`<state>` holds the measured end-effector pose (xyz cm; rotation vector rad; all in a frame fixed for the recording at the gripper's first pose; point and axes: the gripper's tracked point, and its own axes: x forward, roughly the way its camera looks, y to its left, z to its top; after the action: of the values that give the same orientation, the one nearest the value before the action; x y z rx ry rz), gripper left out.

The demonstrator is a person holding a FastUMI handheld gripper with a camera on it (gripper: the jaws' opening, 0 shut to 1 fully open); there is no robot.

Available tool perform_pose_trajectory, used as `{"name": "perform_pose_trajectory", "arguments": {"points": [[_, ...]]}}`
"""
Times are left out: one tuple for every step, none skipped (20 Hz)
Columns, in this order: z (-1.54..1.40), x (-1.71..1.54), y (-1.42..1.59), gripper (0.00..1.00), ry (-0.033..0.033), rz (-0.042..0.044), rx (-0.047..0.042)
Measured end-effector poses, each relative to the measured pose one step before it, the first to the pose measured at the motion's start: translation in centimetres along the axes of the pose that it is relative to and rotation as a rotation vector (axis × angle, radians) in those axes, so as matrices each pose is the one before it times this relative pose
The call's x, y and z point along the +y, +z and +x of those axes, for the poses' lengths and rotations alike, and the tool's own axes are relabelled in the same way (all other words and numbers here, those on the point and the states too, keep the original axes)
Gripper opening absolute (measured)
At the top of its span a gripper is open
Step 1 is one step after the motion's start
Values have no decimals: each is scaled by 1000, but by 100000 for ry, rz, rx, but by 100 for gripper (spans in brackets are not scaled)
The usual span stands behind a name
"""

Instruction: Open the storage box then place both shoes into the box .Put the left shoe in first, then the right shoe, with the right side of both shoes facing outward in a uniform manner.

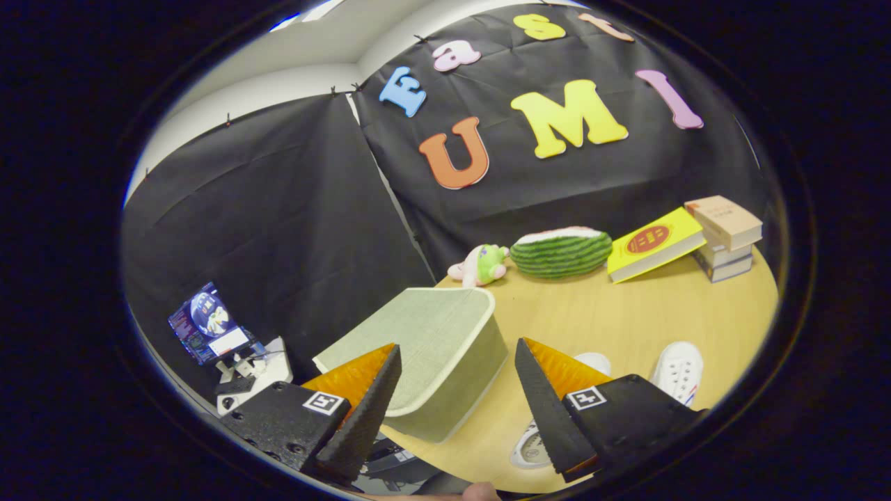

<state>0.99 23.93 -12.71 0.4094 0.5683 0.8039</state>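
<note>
Wooden tabletop (626, 313) carries the closed storage box (431, 348), lying between and just ahead of the wide-spread, empty gripper (456, 396). Two white shoes (679, 369) lie partly behind its right finger. Opening likely requires catching the lid's near rim (411, 412) squarely.

The storage box (435, 348) looks like woven cloth — matt, finely ribbed, with a smooth pale rim. The table (626, 313) is smooth light wood with a soft sheen. 2 shoes (679, 369) look like white perforated rubber or plastic. The gripper (456, 403), its fingers apart around nothing, has rough knurled pads (372, 410).
</note>
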Motion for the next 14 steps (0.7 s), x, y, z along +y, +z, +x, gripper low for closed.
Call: {"name": "perform_pose_trajectory", "arguments": {"points": [[977, 298, -892, 100, 1674, 2550, 2411], [926, 170, -595, 100, 1387, 2236, 1906], [664, 162, -538, 100, 1173, 2100, 1433], [665, 40, -223, 100, 788, 1589, 1165], [617, -110, -165, 99, 402, 1340, 789], [460, -64, -169, 98, 607, 1824, 493], [258, 75, -367, 97, 304, 2153, 636], [403, 73, -358, 96, 1132, 2550, 953], [409, 8, -343, 95, 1061, 2672, 1065], [340, 104, -123, 93, 1418, 2730, 766], [546, 138, -99, 92, 1268, 2844, 1100], [327, 112, 62, 88, 1617, 2966, 754], [490, 119, 30, 84, 1299, 2799, 797], [162, 346, 124, 80, 2016, 2949, 168]]}}
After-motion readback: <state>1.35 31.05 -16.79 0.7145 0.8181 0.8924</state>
